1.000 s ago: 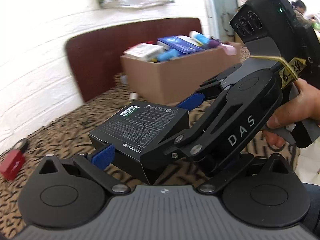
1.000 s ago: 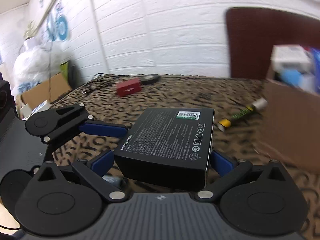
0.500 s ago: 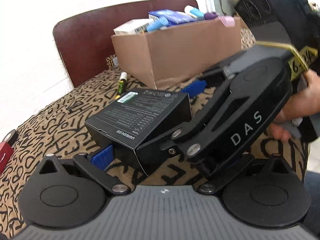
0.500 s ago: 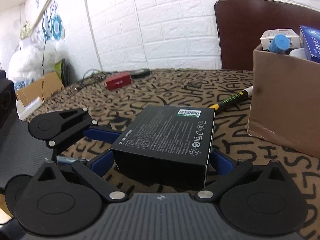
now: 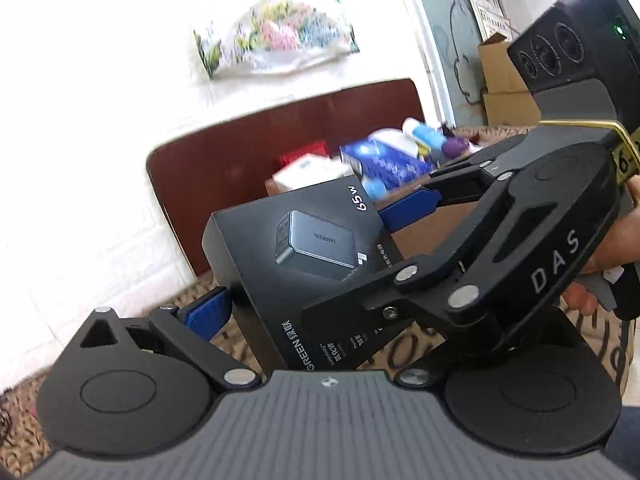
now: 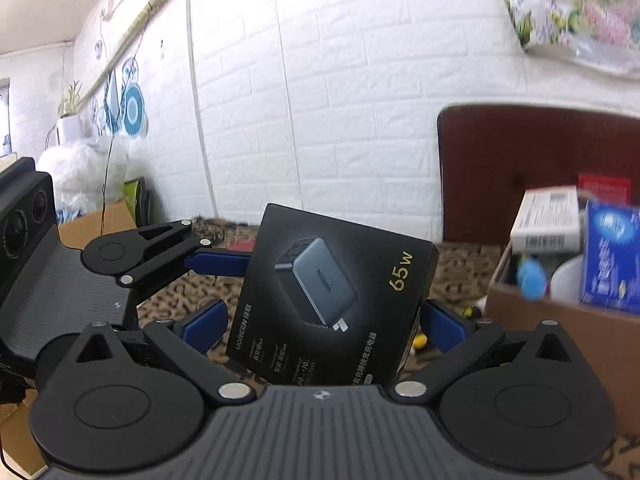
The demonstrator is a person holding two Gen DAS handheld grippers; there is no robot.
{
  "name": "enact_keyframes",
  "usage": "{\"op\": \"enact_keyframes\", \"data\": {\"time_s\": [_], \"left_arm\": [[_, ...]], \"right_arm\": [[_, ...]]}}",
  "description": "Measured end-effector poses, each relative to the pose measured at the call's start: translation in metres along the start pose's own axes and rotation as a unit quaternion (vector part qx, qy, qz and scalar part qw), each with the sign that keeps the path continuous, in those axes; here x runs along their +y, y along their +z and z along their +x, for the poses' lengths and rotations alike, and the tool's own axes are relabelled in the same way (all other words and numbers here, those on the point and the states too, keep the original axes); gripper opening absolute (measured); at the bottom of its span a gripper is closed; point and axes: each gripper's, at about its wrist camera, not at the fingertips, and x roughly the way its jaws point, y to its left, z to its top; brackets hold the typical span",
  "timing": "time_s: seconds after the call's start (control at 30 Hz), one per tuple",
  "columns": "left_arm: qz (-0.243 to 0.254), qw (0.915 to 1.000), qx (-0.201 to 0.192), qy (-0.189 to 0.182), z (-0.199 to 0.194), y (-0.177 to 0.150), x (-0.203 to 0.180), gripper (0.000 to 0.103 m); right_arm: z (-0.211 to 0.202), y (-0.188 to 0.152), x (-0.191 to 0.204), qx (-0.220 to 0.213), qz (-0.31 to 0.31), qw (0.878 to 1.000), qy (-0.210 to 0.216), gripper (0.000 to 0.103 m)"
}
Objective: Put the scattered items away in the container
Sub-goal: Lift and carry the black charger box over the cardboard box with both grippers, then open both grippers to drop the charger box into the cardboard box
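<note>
We are holding the black charger box (image 6: 332, 304) off the table, tipped up on edge so its printed face looks back at both cameras. Both tools are gripping it: our right gripper (image 6: 320, 320) is clenched across its width, one blue pad on each side edge, and our left gripper (image 5: 308, 264) is closing on it too, though only its left pad (image 5: 210, 312) is showing, pressed to the box's side; the right gripper's body is covering the other.

The cardboard container (image 6: 560, 332) is standing ahead and to the right of the box, near the table's far edge in front of the brown chair back (image 6: 520, 168). It is already crowded with a blue carton (image 6: 612, 256) and a white carton (image 6: 548, 220). We judge the right hand nearer, so the carry should go forward and rightward, with the box's long side turned to fit a gap.

The right view is showing the container's near wall and open mouth plainly. The left view is hiding that wall behind the box, but it is showing the person's hand (image 5: 600, 256) on the right tool's handle.
</note>
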Motion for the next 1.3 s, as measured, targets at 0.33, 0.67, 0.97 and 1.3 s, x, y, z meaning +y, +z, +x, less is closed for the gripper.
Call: {"op": "enact_keyframes", "data": {"time_s": [0.33, 0.67, 0.97, 1.3], "left_arm": [[0.043, 0.9975, -0.056, -0.008, 0.032, 0.070, -0.010, 0.103], [0.054, 0.9926, -0.091, -0.060, 0.139, 0.147, -0.053, 0.103], [0.032, 0.9951, -0.042, -0.083, 0.203, 0.149, -0.068, 0.100], [0.011, 0.9969, -0.022, -0.075, 0.201, 0.154, -0.058, 0.103]], "right_arm": [[-0.036, 0.047, -0.030, -0.056, -0.005, 0.997, -0.047, 0.103], [-0.072, 0.094, -0.130, -0.065, -0.003, 0.985, -0.157, 0.103], [-0.054, 0.073, -0.209, -0.017, 0.057, 0.983, -0.173, 0.103], [-0.040, 0.072, -0.241, -0.014, 0.106, 0.979, -0.171, 0.103]]}}
